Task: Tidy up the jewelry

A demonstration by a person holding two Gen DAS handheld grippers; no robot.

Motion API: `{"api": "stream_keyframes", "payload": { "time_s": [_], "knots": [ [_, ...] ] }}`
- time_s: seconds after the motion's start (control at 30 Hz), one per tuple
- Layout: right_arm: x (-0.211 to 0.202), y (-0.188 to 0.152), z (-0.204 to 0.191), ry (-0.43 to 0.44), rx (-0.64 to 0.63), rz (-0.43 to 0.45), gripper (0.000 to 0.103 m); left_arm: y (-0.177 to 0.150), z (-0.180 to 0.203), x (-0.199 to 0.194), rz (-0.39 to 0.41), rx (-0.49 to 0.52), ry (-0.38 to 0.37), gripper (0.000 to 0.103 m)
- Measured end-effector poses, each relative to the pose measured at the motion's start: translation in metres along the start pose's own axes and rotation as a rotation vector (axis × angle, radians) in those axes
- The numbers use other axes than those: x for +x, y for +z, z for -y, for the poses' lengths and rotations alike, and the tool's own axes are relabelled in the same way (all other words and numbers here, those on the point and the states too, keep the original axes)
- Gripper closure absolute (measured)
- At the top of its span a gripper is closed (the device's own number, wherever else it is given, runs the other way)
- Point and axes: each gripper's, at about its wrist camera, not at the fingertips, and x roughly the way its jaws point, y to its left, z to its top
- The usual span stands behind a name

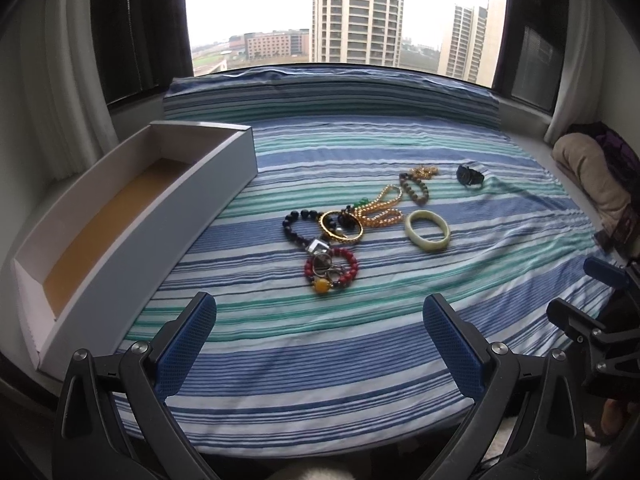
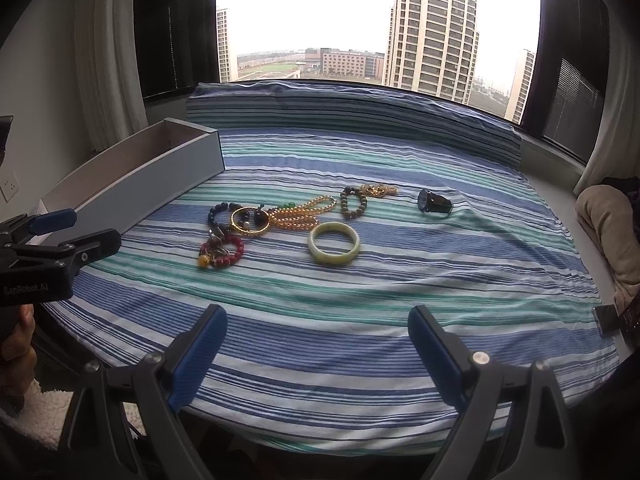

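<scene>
Jewelry lies in a loose cluster mid-cloth: a red bead bracelet (image 1: 332,268) (image 2: 222,251), a gold bangle (image 1: 341,227) (image 2: 250,221), dark beads (image 1: 298,220), an amber bead necklace (image 1: 380,210) (image 2: 300,212), a pale green bangle (image 1: 427,231) (image 2: 334,244), a brown bead bracelet (image 1: 416,188) (image 2: 354,202) and a black watch (image 1: 470,176) (image 2: 434,202). A long white box (image 1: 160,224) (image 2: 132,184) stands open and empty at the left. My left gripper (image 1: 320,316) is open, short of the red bracelet. My right gripper (image 2: 318,330) is open near the front edge.
A striped blue-green cloth (image 2: 360,300) covers the window-seat surface, with a matching bolster (image 1: 332,96) at the back under the window. A beige cushion (image 1: 592,176) lies at the right. A dark phone-like item (image 2: 608,318) rests at the right edge.
</scene>
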Motion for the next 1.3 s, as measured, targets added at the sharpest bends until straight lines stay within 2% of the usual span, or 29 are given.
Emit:
{"api": "stream_keyframes", "payload": {
  "time_s": [0.4,1.3],
  "knots": [
    [0.006,-0.001,0.004,0.010,0.013,-0.015,0.009,0.001,0.000,0.011,-0.038,-0.014,-0.031,0.000],
    [0.021,-0.004,0.005,0.032,0.017,-0.055,0.009,0.001,-0.006,0.034,-0.113,-0.051,-0.035,0.000]
  ]
}}
